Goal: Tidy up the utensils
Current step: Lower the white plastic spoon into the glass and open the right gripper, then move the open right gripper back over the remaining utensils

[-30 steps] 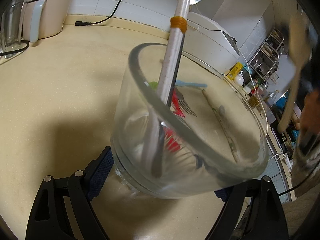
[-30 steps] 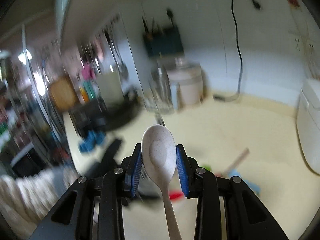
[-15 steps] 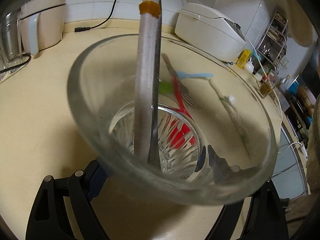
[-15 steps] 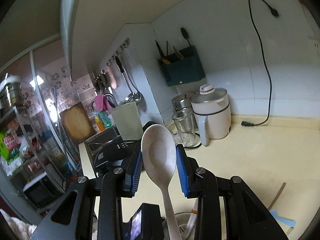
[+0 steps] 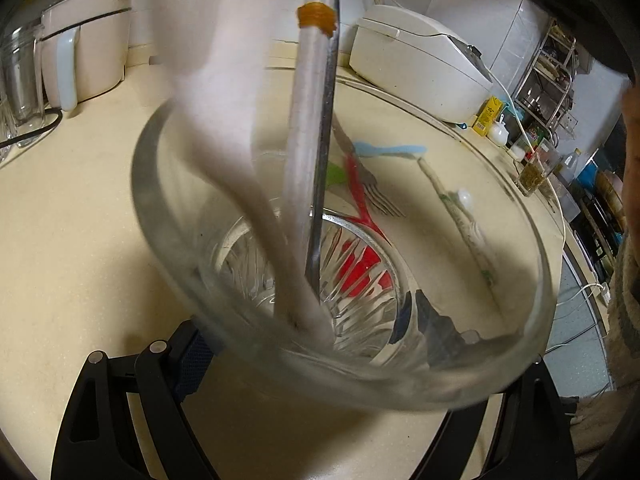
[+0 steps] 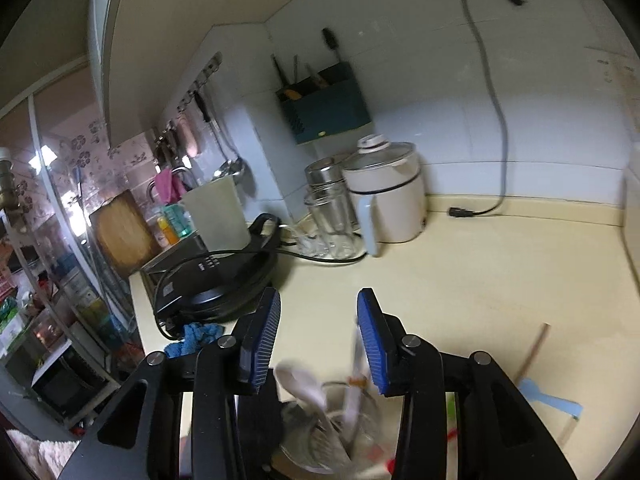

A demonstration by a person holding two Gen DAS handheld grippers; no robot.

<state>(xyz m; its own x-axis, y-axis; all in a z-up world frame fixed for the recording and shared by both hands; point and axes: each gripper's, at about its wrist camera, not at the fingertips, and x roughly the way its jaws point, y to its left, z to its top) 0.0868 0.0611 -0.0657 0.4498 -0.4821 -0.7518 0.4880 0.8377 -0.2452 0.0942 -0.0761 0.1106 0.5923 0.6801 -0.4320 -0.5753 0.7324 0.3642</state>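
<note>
The right tongs (image 6: 318, 336) are opening, now empty: the white spoon (image 5: 224, 128) has dropped into the glass cup (image 5: 532, 280). The left tongs (image 5: 312, 360) hold that cup; more utensils wait on the worktop (image 5: 72, 216).

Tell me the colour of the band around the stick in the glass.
Orange band; clearest in the left wrist view.

right gripper (image 6: 318, 336) opening, left gripper (image 5: 352, 360) clamped

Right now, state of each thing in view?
Glass: tilted, gripped by left gripper.
White spoon: in glass, released, blurred.
Chopsticks: upright in glass.
Right gripper: opening, nothing between pads.
Fork: lying on counter.
</note>
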